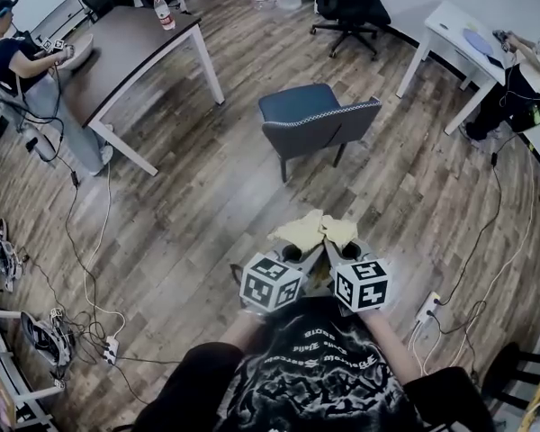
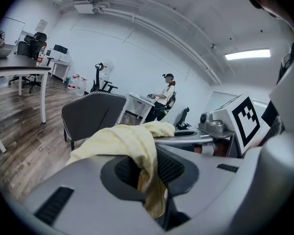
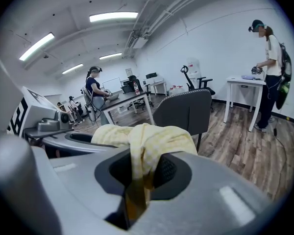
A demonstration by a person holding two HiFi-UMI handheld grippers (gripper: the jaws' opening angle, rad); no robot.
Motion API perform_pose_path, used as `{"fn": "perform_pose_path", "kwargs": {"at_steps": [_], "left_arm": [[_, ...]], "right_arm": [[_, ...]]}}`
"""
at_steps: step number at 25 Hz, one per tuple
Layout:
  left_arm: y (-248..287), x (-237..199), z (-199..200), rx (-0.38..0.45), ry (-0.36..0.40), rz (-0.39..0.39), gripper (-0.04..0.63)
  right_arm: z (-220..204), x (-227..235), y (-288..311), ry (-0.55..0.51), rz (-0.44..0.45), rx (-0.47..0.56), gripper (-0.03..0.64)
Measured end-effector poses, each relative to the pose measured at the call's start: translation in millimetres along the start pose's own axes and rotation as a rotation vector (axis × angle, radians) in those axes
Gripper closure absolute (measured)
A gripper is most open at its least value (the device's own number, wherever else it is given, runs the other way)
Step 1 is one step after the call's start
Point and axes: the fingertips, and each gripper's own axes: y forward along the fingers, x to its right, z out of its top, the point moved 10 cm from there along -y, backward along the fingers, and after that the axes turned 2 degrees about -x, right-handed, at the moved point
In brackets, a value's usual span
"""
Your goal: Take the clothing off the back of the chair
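A pale yellow garment (image 1: 317, 230) is bunched between the two grippers at the lower centre of the head view. It is well apart from the grey-blue chair (image 1: 315, 120) at centre frame, with plank floor (image 1: 216, 196) between them. The left gripper (image 1: 295, 252) has its jaws nearly closed, pinching a fold of the fabric. The right gripper (image 1: 340, 248) clamps another fold, its jaws almost together.

At upper left stands a dark table (image 1: 135, 48) with a water bottle (image 1: 164, 12) on it and a seated person (image 1: 22, 70) beside it. A black office chair (image 1: 351, 7) is at the top and a white table (image 1: 450, 25) at upper right. Cables (image 1: 85, 277) trail across the left floor, and a power strip (image 1: 428, 308) lies at lower right.
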Motion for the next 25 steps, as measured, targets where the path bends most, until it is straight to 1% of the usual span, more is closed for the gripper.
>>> {"fn": "perform_pose_path", "kwargs": {"at_steps": [2,8,17,25], "left_arm": [[-3.7,-1.8,-1.4,-0.001,-0.001,0.005,0.529],[-11.1,-7.5,-4.1,0.013,-0.011,0.013,0.529],[-7.0,-6.4,-1.1,0.010,0.004,0.001,0.529],[-8.2,-5.0,-3.0,0.016,-0.009,0.017,0.529]], "right_arm": [[-1.7,-4.5,0.8,0.001,-0.001,-0.001,0.566],[-1.7,-13.9,4.9,-0.038,-0.002,-0.006,0.568],[-0.8,-10.6,2.8,-0.031,-0.016,0.002,0.569],[-2.1,-9.2,1.6,-0.032,-0.006,0.016,0.569]]}}
